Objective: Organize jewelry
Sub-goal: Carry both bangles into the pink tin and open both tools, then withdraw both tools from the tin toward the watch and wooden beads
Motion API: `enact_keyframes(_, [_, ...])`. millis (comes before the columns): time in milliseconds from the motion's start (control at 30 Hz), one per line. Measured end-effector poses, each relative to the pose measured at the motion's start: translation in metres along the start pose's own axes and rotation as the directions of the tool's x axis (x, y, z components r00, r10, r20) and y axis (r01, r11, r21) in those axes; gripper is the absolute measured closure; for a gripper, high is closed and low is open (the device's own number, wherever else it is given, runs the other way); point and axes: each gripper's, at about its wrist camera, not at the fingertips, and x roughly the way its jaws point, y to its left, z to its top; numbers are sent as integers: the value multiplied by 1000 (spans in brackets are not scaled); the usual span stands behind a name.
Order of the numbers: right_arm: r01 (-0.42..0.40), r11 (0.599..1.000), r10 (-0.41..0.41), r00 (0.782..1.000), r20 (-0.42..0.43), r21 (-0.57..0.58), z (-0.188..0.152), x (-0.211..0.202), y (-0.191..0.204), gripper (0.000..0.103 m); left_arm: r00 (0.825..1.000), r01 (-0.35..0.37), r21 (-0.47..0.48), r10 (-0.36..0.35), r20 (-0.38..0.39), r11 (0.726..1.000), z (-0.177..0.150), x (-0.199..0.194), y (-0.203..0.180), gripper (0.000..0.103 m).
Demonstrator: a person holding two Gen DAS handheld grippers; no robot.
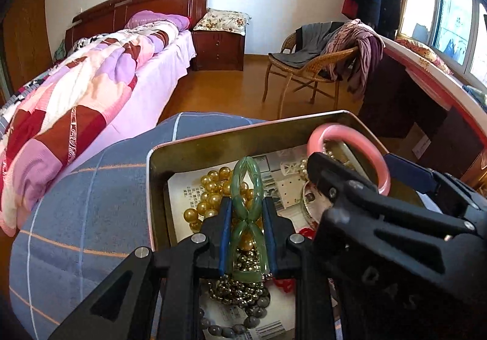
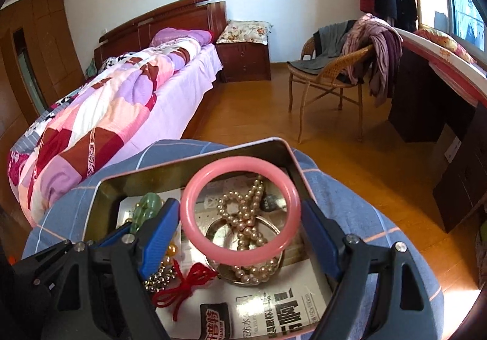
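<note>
1. Pinching a translucent green bracelet, twisted into a figure-eight, the left gripper has its blue-padded jaws narrowed onto the crossing.
2. The right gripper spans a smooth, glossy pink bangle; its jaws stand wide, touching the ring's outer edge on both sides.
3. Both pieces hang above a rectangular metal tin lined with printed paper, resting on blue checked cloth.
4. The tin holds round gold beads, a knotted pearl strand on a shiny dish, and red cord.
</note>
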Motion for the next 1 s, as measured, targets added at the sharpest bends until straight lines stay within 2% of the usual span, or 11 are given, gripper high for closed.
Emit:
enact_keyframes(33, [-11, 1000, 11, 1000, -3, -2, 1, 1, 0, 9, 1000, -2, 1, 2, -1, 1000, 1, 1, 1, 83])
enact_keyframes(67, [-25, 1000, 25, 1000, -7, -1, 1, 1, 0, 6, 1000, 1, -4, -1, -10, 1000, 1, 0, 1, 81])
enact_keyframes(133, [-49, 999, 49, 999, 1, 9, 1, -4, -1, 4, 999, 22, -18, -22, -27, 1000, 2, -3, 2, 67])
enact_keyframes(167, [-57, 998, 57, 998, 15, 17, 0, -10, -3, 4, 999, 26, -21, -27, -30, 999, 3, -6, 1, 52])
enact_keyframes(200, [-61, 998, 60, 998, 26, 23, 1, -14, -3, 4, 1000, 17, -18, -18, -13, 1000, 3, -13, 0, 43])
enact_keyframes(267, [-67, 997, 64, 996, 54, 50, 0, -28, -7, 4, 1000, 13, 6, -13, 26, 1000, 5, -26, -4, 39])
enact_keyframes(333, [-59, 996, 54, 996, 73, 71, -2, -38, -9, 4, 999, -7, 32, 6, 49, 999, 4, -41, -7, 28])
enact_keyframes(433, [-33, 993, 20, 993, 116, 109, -11, -64, -16, 4, 997, -39, 36, 36, 73, 999, -2, -58, -6, 25])
enact_keyframes(667, [2, 991, -22, 989, 147, 131, -45, -109, -15, 4, 994, -73, 39, 70, 80, 997, -34, -97, -1, 25])
enact_keyframes(1000, [32, 993, -47, 989, 139, 110, -100, -147, -2, 4, 990, -131, 29, 130, 59, 991, -98, -137, 9, 24])
